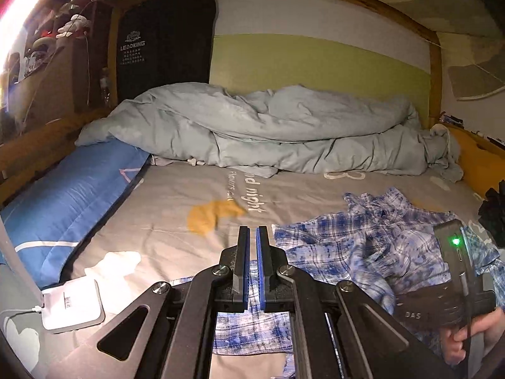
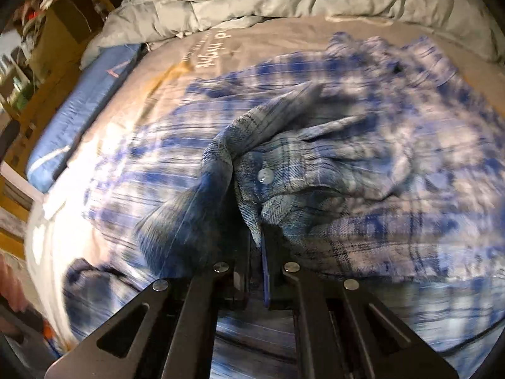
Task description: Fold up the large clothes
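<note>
A blue-and-white plaid shirt (image 1: 363, 246) lies crumpled on the right half of the grey bedsheet (image 1: 164, 221). My left gripper (image 1: 252, 232) hovers above the shirt's near-left edge, its jaws shut with nothing between the tips. In the right wrist view the shirt (image 2: 315, 173) fills the picture, blurred. My right gripper (image 2: 254, 221) is shut on a bunched fold of it next to a white button (image 2: 265, 176), and the cloth hides the fingertips. The left wrist view shows the right gripper's body with a green light (image 1: 455, 241), held by a hand (image 1: 467, 338).
A rumpled grey duvet (image 1: 268, 129) lies across the head of the bed under a wooden headboard (image 1: 435, 72). A blue pillow (image 1: 69, 208) runs along the left side. A white box with a cable (image 1: 71, 304) and a white cloth (image 1: 116, 260) sit near left. Dark clothing (image 1: 494, 214) is at the right edge.
</note>
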`<state>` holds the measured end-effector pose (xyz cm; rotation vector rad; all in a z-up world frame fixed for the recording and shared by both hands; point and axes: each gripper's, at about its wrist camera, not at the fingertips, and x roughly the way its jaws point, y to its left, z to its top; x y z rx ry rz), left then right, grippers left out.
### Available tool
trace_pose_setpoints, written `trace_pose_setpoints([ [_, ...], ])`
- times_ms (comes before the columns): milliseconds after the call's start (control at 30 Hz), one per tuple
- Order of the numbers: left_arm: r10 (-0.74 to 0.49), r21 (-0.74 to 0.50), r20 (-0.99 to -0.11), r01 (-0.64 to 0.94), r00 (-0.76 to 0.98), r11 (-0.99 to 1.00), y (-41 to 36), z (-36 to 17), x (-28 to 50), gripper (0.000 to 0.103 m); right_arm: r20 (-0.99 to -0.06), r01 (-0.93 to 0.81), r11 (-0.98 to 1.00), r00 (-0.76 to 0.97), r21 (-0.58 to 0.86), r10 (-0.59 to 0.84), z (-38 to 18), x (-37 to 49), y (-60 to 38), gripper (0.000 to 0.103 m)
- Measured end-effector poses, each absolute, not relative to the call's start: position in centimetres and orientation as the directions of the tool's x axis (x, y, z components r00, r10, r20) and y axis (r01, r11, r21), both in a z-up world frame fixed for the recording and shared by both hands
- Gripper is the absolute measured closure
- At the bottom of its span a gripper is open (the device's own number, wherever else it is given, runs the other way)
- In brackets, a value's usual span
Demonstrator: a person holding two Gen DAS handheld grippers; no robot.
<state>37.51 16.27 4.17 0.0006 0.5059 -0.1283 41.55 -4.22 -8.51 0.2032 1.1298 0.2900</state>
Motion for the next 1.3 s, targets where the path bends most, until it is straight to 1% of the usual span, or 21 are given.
trace_pose_setpoints([
  [67,-0.125,-0.022,-0.493,0.131,0.861,0.991,16.0,3.9,37.6,0.098,-0.840,-0.115,0.926,0.392,0.360,0.375,-8.6,41.4,-3.7,0.097],
  [133,-0.122,-0.004,-0.505,0.139,0.854,0.990,15.4,3.3,37.6,0.098,-0.840,-0.110,0.928,0.398,0.355,0.368,-8.7,41.2,-3.4,0.097],
  [200,-0.124,0.008,-0.516,0.150,0.848,0.989,15.0,2.8,37.6,0.098,-0.841,-0.115,0.925,0.388,0.362,0.378,-9.1,41.1,-3.7,0.091],
  [233,-0.125,0.013,-0.522,0.154,0.844,0.988,14.8,2.5,37.7,0.098,-0.840,-0.112,0.922,0.384,0.370,0.384,-9.2,40.9,-4.0,0.085],
  [267,-0.124,0.019,-0.528,0.157,0.840,0.987,14.5,2.2,37.7,0.098,-0.837,-0.115,0.918,0.380,0.379,0.393,-9.1,40.5,-4.4,0.074],
  [333,-0.130,0.019,-0.535,0.166,0.834,0.986,14.1,1.8,37.7,0.098,-0.830,-0.152,0.909,0.371,0.388,0.417,-8.6,39.4,-5.0,0.070],
  [400,-0.142,0.014,-0.538,0.177,0.831,0.984,13.7,1.5,37.5,0.098,-0.825,-0.210,0.908,0.379,0.364,0.418,-7.5,38.0,-5.4,0.060],
  [467,-0.140,0.026,-0.543,0.183,0.828,0.983,13.2,1.3,37.3,0.098,-0.810,-0.248,0.915,0.432,0.317,0.398,-5.6,36.3,-6.7,0.054],
  [600,-0.129,0.023,-0.563,0.171,0.816,0.985,13.1,0.6,37.5,0.096,-0.775,-0.223,0.950,0.552,0.218,0.308,-2.3,34.3,-10.6,0.054],
  [667,-0.131,-0.007,-0.582,0.156,0.803,0.988,13.6,0.3,37.8,0.087,-0.770,-0.163,0.974,0.597,0.158,0.225,-1.6,34.4,-13.0,0.054],
  [700,-0.131,-0.029,-0.594,0.142,0.794,0.989,14.0,0.0,38.0,0.073,-0.780,-0.113,0.984,0.601,0.137,0.178,-1.7,34.8,-14.2,0.054],
  [733,-0.131,-0.044,-0.602,0.131,0.787,0.990,14.4,-0.2,38.2,0.052,-0.793,-0.073,0.990,0.593,0.122,0.141,-2.1,35.2,-15.3,0.054],
  [800,-0.117,-0.067,-0.615,0.095,0.780,0.993,15.4,-0.6,38.5,0.030,-0.822,-0.017,0.996,0.563,0.092,0.085,-3.5,36.4,-16.9,0.054],
  [833,-0.089,-0.054,-0.622,0.071,0.778,0.996,15.9,-0.9,38.6,0.027,-0.837,0.005,0.997,0.544,0.082,0.066,-4.5,36.7,-17.7,0.054],
  [900,-0.065,-0.042,-0.648,0.050,0.759,0.998,16.7,-1.4,39.1,0.026,-0.864,0.017,0.997,0.501,0.074,0.056,-6.6,36.8,-19.0,0.054],
  [967,-0.046,-0.059,-0.678,0.007,0.734,0.998,18.0,-2.3,39.6,0.026,-0.881,0.017,0.996,0.467,0.085,0.067,-8.2,37.2,-19.7,0.054],
  [1000,-0.042,-0.071,-0.695,-0.010,0.718,0.997,18.7,-2.8,40.0,0.024,-0.875,0.012,0.995,0.478,0.097,0.079,-8.3,37.0,-20.0,0.054],
  [1067,-0.033,-0.096,-0.727,-0.053,0.686,0.994,20.2,-3.9,40.6,0.019,-0.864,0.009,0.994,0.495,0.108,0.089,-7.7,36.6,-20.7,0.054],
  [1133,-0.042,-0.129,-0.757,-0.087,0.652,0.988,21.6,-5.1,41.4,0.019,-0.855,-0.005,0.993,0.508,0.119,0.105,-6.9,35.7,-21.1,0.054],
  [1233,-0.006,-0.113,-0.787,-0.134,0.617,0.985,22.9,-6.6,42.0,0.019,-0.844,-0.038,0.993,0.524,0.110,0.114,-5.6,34.1,-21.6,0.054],
  [1300,-0.024,-0.128,-0.799,-0.132,0.601,0.983,23.3,-7.5,42.3,0.019,-0.837,-0.058,0.994,0.535,0.098,0.113,-4.8,33.1,-21.4,0.052],
])
